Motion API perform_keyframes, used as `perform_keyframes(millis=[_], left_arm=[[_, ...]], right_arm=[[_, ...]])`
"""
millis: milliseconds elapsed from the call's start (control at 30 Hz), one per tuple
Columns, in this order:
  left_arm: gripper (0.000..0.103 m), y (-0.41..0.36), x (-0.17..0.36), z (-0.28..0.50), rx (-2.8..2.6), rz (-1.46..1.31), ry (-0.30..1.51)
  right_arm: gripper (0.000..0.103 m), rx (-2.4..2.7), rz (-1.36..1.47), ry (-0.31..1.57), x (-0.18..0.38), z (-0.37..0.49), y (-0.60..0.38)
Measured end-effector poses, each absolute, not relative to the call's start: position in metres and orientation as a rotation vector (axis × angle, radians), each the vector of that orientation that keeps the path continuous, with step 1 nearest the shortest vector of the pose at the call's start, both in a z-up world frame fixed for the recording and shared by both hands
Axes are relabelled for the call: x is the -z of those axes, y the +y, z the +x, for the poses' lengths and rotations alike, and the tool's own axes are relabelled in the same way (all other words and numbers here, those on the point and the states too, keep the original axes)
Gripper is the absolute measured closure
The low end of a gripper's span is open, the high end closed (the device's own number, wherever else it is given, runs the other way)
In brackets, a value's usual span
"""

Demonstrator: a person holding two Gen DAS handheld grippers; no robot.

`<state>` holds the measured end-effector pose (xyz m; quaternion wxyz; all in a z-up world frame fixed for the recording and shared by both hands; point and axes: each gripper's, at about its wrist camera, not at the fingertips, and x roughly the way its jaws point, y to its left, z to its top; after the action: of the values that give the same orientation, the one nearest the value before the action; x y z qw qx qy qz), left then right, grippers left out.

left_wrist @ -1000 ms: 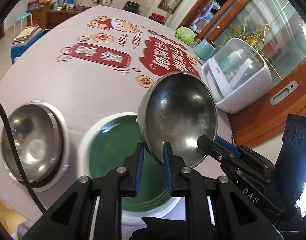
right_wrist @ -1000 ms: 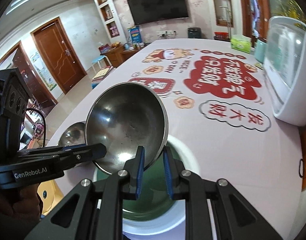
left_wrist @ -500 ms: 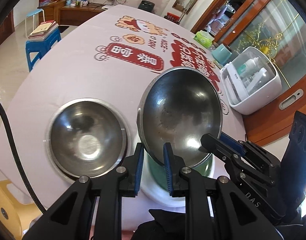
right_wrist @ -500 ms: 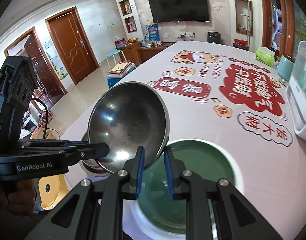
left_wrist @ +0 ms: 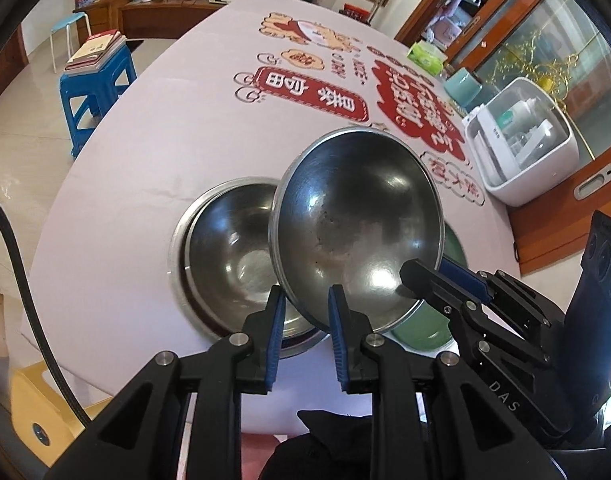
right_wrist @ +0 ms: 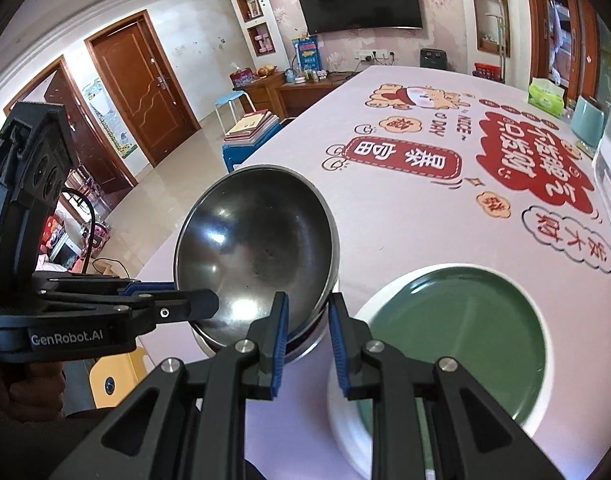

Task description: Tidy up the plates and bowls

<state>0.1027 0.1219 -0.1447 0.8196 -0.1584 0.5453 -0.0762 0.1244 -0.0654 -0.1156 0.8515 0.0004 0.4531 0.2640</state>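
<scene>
both the left gripper (left_wrist: 303, 316) and right gripper (right_wrist: 304, 314) have their jaws clenched on the tilted steel bowl (left_wrist: 357, 232), sharing its rim to nest it into the near-left bowl (left_wrist: 229, 252) on the surface (left_wrist: 165, 136)

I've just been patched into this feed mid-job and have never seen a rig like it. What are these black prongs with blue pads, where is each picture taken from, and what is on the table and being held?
There is no robot arm here: a person carries a hand-held two-finger gripper in each hand. Each picture comes from a fisheye camera mounted on one gripper, looking along its own fingers.

In the left wrist view the left gripper fills the bottom, and the right gripper reaches in from the right. In the right wrist view the right gripper is at the bottom, and the left gripper comes in from the left.

Both are pinching the rim of one tilted steel bowl, carried above a second steel bowl that sits on the printed tablecloth. Beside it lies a green plate with a white rim. A white lidded appliance stands further back.
</scene>
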Motion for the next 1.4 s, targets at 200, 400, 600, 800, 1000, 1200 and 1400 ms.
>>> perform_keyframes(millis=[200, 400, 600, 800, 1000, 1200, 1400], left_arm=[[0.082, 0.135, 0.153, 0.107, 0.206, -0.293, 1.208], [0.081, 0.141, 0.162, 0.115, 0.254, -0.252, 1.249], [0.077, 0.144, 0.168, 0.120, 0.290, -0.221, 1.269], [0.072, 0.150, 0.167, 0.119, 0.310, -0.212, 1.264], [0.070, 0.155, 0.163, 0.115, 0.324, -0.178, 1.232], [0.054, 0.161, 0.152, 0.114, 0.331, -0.104, 1.176], [0.043, 0.165, 0.150, 0.122, 0.298, -0.041, 1.162]], right_arm=[[0.081, -0.503, 0.044, 0.963, 0.122, 0.116, -0.051], [0.081, -0.442, 0.089, 0.976, 0.129, 0.110, -0.045], [0.081, -0.383, 0.114, 0.983, 0.132, 0.106, -0.043], [0.081, -0.331, 0.126, 1.003, 0.135, 0.105, -0.040], [0.081, -0.286, 0.162, 1.027, 0.139, 0.103, -0.041], [0.062, -0.253, 0.227, 1.079, 0.141, 0.102, -0.050], [0.060, -0.243, 0.361, 1.162, 0.148, 0.105, -0.064]])
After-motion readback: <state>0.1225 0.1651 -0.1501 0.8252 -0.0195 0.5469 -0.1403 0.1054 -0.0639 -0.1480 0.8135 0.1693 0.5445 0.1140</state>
